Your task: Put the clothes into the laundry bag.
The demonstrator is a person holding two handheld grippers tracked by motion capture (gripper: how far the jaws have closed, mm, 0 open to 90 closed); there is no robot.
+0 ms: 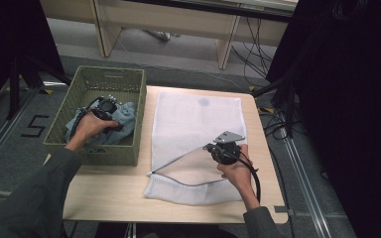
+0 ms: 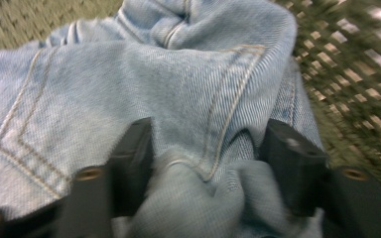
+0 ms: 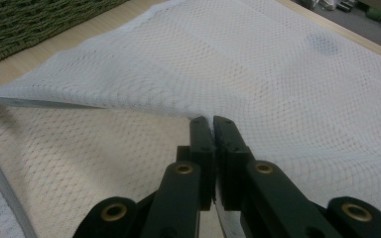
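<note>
The person's left gripper (image 1: 108, 110) was down inside the green woven plastic basket (image 1: 129, 153), on the crumpled pale blue denim jeans (image 1: 126, 113). In the left gripper view its jaws stood wide, with a thick bunch of the denim (image 2: 198, 178) between them. The pads looked to sit against the cloth, but it was hard to tell how tight the hold was. If the hold was loose, the heavy jeans could slip out when lifted and fall back into the basket. A leg could also catch on the basket's rim and drag the basket along.

The right gripper (image 1: 217, 148) had its jaws pinched shut on the top layer of the white mesh laundry bag (image 1: 193, 114), holding its mouth up off the light wooden table (image 1: 109, 193). The mesh (image 3: 297, 99) was thin, so it could slide free and the mouth would drop closed. Then the jeans would land on top of the bag, not inside it.
</note>
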